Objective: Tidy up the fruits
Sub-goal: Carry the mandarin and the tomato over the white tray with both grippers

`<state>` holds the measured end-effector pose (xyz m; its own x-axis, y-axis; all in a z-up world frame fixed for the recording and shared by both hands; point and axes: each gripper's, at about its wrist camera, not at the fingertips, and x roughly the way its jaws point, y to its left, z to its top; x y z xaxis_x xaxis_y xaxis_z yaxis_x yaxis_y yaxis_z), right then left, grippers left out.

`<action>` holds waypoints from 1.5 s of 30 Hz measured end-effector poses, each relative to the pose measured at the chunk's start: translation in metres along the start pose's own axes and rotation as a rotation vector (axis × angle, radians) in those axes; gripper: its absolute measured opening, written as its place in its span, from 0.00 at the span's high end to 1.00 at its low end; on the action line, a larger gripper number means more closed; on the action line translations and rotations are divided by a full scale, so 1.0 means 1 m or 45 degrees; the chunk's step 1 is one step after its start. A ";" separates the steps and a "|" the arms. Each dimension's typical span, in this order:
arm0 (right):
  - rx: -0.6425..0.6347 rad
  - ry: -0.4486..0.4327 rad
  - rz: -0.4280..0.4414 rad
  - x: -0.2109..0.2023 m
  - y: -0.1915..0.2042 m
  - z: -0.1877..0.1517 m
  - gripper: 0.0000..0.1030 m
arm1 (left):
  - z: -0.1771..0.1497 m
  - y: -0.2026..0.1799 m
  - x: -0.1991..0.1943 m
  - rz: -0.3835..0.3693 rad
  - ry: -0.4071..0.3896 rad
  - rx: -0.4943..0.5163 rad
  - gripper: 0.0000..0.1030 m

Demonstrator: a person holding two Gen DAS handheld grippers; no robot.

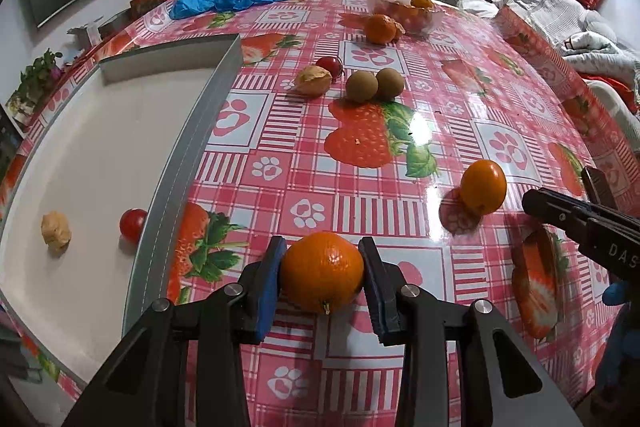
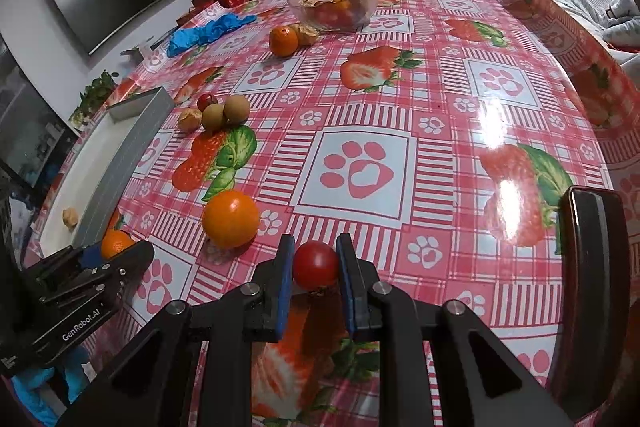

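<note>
- While the left gripper (image 1: 322, 269) pinches a mandarin (image 1: 322, 271) between its blue-padded fingers (image 1: 269, 281), the right gripper (image 2: 313, 264) has its fingers (image 2: 285, 277) pressed onto a red cherry tomato (image 2: 315, 264).
- Both fruits sit low over the desk (image 2: 400, 115), which carries a pink strawberry-and-paw cloth.
- Just left of the mandarin stands a grey-walled tray (image 1: 192, 131); on its white floor lie a cherry tomato (image 1: 133, 224) and a pale husked fruit (image 1: 56, 230).
- A smooth orange fruit (image 2: 230, 218) rests on the desk between the two grippers.
- Farther off, two brown round fruits (image 1: 374, 85), a husked fruit (image 1: 313, 80) and another cherry tomato (image 1: 329, 65) cluster together.
- At the far end, a glass bowl (image 2: 332, 7) holds more fruit, with a mandarin (image 2: 283, 41) near it and blue gloves (image 2: 204, 31) to the left.
</note>
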<state>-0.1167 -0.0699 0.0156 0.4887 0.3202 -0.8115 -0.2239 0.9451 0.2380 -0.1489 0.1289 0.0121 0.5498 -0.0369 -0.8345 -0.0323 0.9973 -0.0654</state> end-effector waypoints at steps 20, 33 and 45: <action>-0.019 -0.020 0.024 -0.014 0.014 0.010 0.78 | -0.001 0.007 -0.012 -0.072 -0.004 -0.052 0.62; -0.099 -0.045 0.070 -0.019 0.052 0.029 0.78 | 0.016 0.026 -0.043 -0.087 -0.118 -0.089 0.62; -0.231 -0.017 0.213 -0.006 0.129 0.049 0.78 | 0.023 0.103 -0.056 0.048 -0.178 -0.237 0.62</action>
<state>-0.1073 0.0535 0.0772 0.4428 0.4730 -0.7617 -0.4498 0.8521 0.2677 -0.1640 0.2350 0.0644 0.6554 0.0223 -0.7549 -0.2015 0.9685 -0.1463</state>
